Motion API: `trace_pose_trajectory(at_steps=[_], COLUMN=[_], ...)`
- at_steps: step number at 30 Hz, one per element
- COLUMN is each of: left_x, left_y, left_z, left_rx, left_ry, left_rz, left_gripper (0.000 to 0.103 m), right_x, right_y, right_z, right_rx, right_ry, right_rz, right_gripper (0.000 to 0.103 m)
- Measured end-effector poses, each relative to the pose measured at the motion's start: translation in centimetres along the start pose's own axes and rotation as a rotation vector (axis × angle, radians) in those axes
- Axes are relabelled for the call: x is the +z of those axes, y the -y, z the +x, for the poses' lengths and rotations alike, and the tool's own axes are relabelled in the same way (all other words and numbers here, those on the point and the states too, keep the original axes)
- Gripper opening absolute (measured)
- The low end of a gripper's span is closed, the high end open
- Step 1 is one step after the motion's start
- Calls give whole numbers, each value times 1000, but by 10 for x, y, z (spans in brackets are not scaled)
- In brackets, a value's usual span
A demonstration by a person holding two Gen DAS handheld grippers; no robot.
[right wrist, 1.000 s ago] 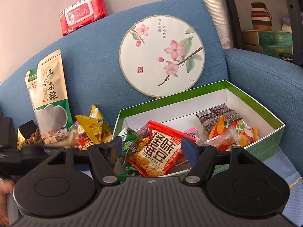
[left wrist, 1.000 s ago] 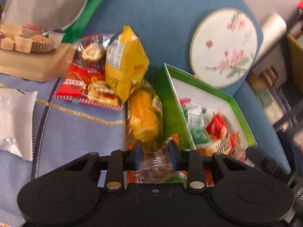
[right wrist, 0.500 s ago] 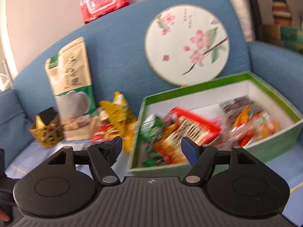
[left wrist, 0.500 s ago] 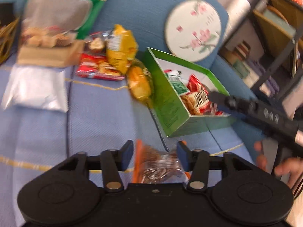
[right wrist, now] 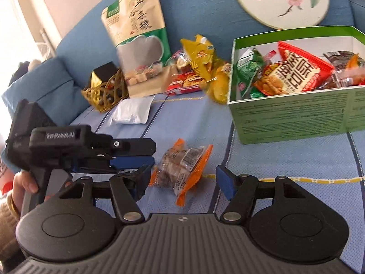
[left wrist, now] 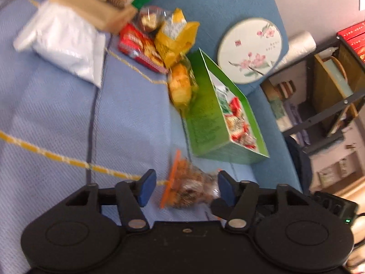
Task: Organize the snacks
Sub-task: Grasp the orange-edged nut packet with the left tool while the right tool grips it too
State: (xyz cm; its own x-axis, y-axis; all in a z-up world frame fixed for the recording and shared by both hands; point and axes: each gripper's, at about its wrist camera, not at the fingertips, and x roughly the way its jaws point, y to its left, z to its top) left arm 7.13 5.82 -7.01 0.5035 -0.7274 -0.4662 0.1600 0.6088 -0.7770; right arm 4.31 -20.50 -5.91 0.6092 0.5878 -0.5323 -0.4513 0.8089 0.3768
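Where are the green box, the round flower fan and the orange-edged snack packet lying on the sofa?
green box (right wrist: 294, 118): right wrist view, printed front wall.
round flower fan (left wrist: 249, 50): left wrist view, white face.
orange-edged snack packet (right wrist: 182, 166): right wrist view, clear middle.

- A round fan (right wrist: 281, 0) painted with pink blossoms is leaning against the blue sofa back (right wrist: 200, 6), far ahead and to the right of the tool.
- A woven gold basket (right wrist: 103, 93) is sitting ahead to the left, with a dark box (right wrist: 103, 72) showing above it.
- A pale blue cover (left wrist: 57, 123) with yellow stripes is lying under the tool.
- A dark metal shelf (left wrist: 330, 105) is standing off to the right.
- A blue cushion (right wrist: 43, 86) is resting far left.
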Motion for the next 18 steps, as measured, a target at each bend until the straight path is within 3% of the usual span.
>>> trace_pose_trajectory(at_steps=[3, 9, 10, 11, 13, 15, 16, 17, 18], left_x=[-2, -4, -5, -6, -9, -13, -13, -14, -13], left_y=[2, 5, 5, 6, 8, 11, 13, 16, 18], left_z=[2, 9, 11, 13, 18, 16, 14, 12, 11], left_rx=[-15, -17, -21, -20, -14, -5, 0, 12, 26], left_ry=[-1, -9, -11, -16, -32, -18, -3, 13, 26], left_rz=[18, 50, 60, 73, 109, 117, 124, 138, 158], left_gripper=[102, 101, 91, 72, 63, 55, 44, 25, 12], right_x=[-1, -2, -2, -3, -3, -5, -5, -5, -4], right_y=[-2, -1, -1, -1, -2, -4, -5, -4, -4], right_z=[1, 7, 8, 9, 12, 11, 10, 8, 6], right_rx=[19, -23, -28, -31, -32, -70, -77, -79, -81], right_ry=[-17, -44, -46, -49, -52, -41, -35, -22, -2], right_rz=[-16, -47, -47, -48, -54, -81, -93, -94, -92], right_gripper=[103, 89, 86, 84, 64, 60, 56, 53, 46])
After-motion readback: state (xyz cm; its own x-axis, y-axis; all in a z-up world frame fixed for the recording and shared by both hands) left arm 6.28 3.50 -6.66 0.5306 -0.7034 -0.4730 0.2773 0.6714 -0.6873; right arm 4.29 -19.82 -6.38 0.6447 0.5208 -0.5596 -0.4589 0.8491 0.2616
